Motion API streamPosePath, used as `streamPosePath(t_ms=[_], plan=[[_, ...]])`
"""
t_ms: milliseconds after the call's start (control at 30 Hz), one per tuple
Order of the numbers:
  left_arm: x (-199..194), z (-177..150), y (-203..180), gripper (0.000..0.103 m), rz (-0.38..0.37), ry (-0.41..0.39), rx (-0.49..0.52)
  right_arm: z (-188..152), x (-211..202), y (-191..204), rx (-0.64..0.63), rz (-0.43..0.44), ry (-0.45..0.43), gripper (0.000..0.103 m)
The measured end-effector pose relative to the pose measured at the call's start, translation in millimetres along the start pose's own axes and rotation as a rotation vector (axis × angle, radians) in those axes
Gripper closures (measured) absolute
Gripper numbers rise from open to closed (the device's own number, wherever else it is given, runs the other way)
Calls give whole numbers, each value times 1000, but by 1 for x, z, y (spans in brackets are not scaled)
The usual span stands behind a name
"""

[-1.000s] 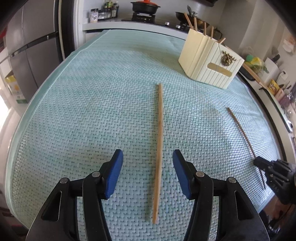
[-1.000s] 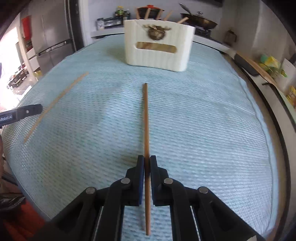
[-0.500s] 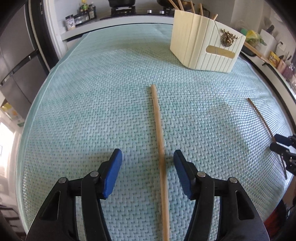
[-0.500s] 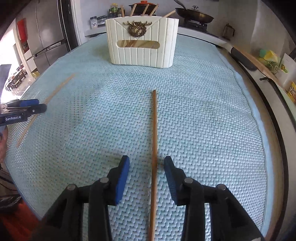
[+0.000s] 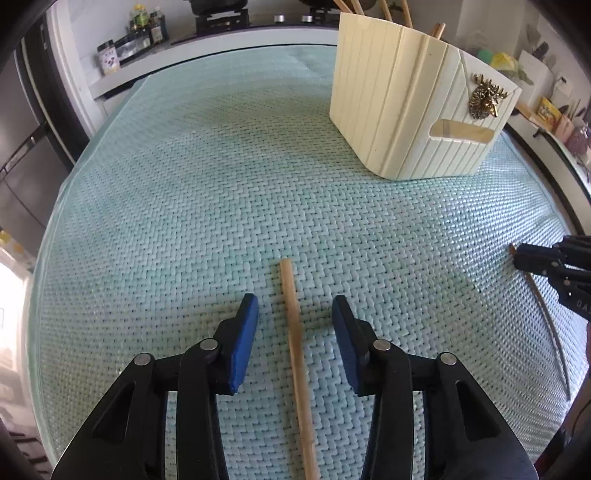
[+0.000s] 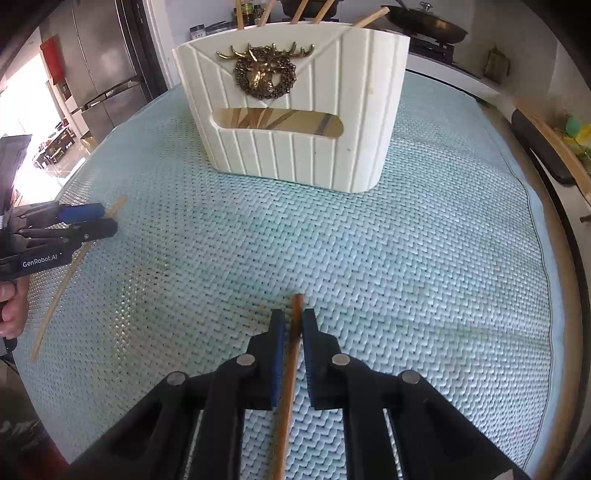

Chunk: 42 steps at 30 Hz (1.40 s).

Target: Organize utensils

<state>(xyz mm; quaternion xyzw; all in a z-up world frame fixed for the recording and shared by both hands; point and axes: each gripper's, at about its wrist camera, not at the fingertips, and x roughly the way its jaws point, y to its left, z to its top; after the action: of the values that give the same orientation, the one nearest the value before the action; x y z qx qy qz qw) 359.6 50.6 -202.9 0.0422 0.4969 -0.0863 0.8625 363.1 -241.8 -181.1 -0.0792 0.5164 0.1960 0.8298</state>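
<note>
Right claw (image 6: 293,334): lower middle of the right wrist view; jaws just closed, pads clamped on a dark brown chopstick (image 6: 290,369) near its far tip.
Dark chopstick: runs from between the pads down to the bottom edge; short tip shows past the pads; also seen at the right edge of the left wrist view, under the same claw.
Left claw (image 5: 294,317): lower middle of the left wrist view; jaws have been closing, blue pads (image 5: 245,332) apart from the stick, not touching it.
Pale chopstick (image 5: 295,354): flat on the mat between the left pads, far end just past the pad tips, near end off the bottom edge.
Mat (image 5: 184,184): woven, pale green, fills most of both views.
Holder (image 6: 291,103): cream, ribbed, upright on the mat in the upper middle of the right wrist view, upper right of the left; gold stag ornament (image 6: 264,72) on the front above a slot; several chopsticks stand in it.
Hand (image 6: 11,310): left edge of the right wrist view, holding the left claw's handle.
Surroundings: fridge upper left, pan (image 6: 428,26) upper right.
</note>
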Motion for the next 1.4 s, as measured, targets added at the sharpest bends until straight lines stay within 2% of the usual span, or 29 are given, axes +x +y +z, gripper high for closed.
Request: streamPosePath(t_ms=[100,200,300,500,700,800,1100,1400], plan=[[1,2,-1,97,-19,1,-1,11,6,-2,-12,5,6,97],[0,3,2,98,-36,-3,-23,21,10,-7,14,34,-8,97],[-11,5,8,98,-46,-28,-48,26,-5,-15,62,95,-76,97],[-78,11,10,98,-84,-169,-63,28,-81,-8,74,166,-284,97],[-153,14,4,98,-152,-316,-58,26,-151,1,48,178,-445,97],[-174,19,2,98,-170,-370,-55,15,-175,9,32,171,-501,97],[-211,16,-8,98,-206,-474,-61,0,-220,32,-20,116,-628,98],[-223,17,-15,99,-215,-510,-58,1,-243,35,-34,104,-680,99]])
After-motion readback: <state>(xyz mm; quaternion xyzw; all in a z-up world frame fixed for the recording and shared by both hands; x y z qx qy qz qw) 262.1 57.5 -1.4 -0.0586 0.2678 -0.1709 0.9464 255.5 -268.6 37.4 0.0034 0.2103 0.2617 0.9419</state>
